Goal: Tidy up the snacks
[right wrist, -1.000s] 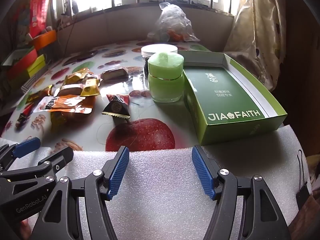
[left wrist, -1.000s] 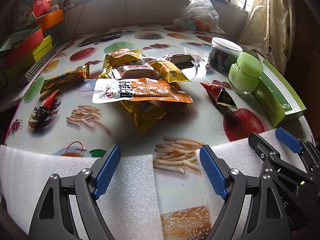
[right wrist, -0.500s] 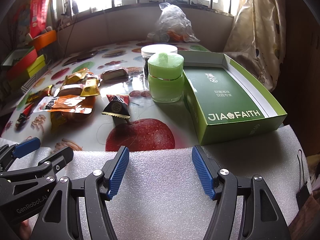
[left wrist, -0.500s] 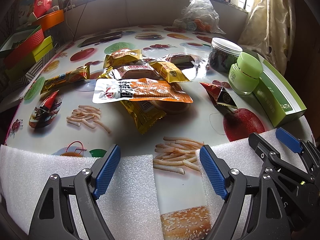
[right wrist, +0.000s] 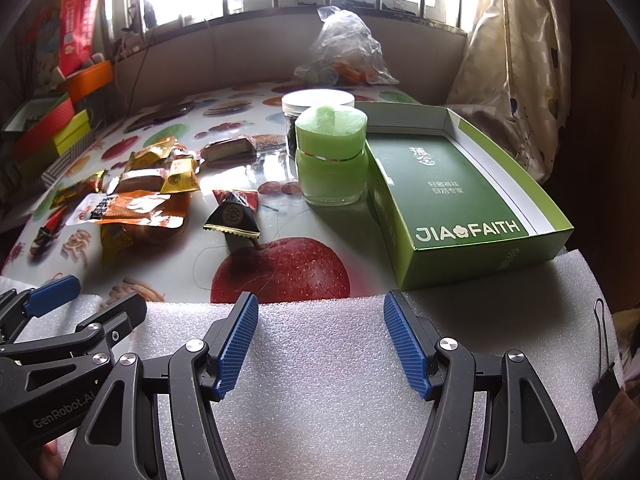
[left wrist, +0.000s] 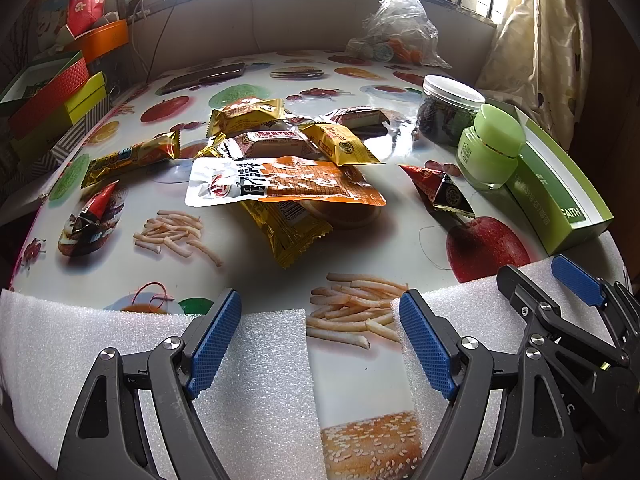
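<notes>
**Over the foam edge, both claws wait short of the snacks**

Above mid-frame in the left wrist view, the snack pile (left wrist: 280, 168) lies straight ahead of the left gripper (left wrist: 320, 340); its top orange packet (left wrist: 286, 184) runs left to right. The left claw looks nearer. Both it and the right gripper (right wrist: 318, 340) gape wide, holding nothing. The green box (right wrist: 460, 196) sits at right. A fruit-print table (left wrist: 240, 272) meets a barred window.
</notes>
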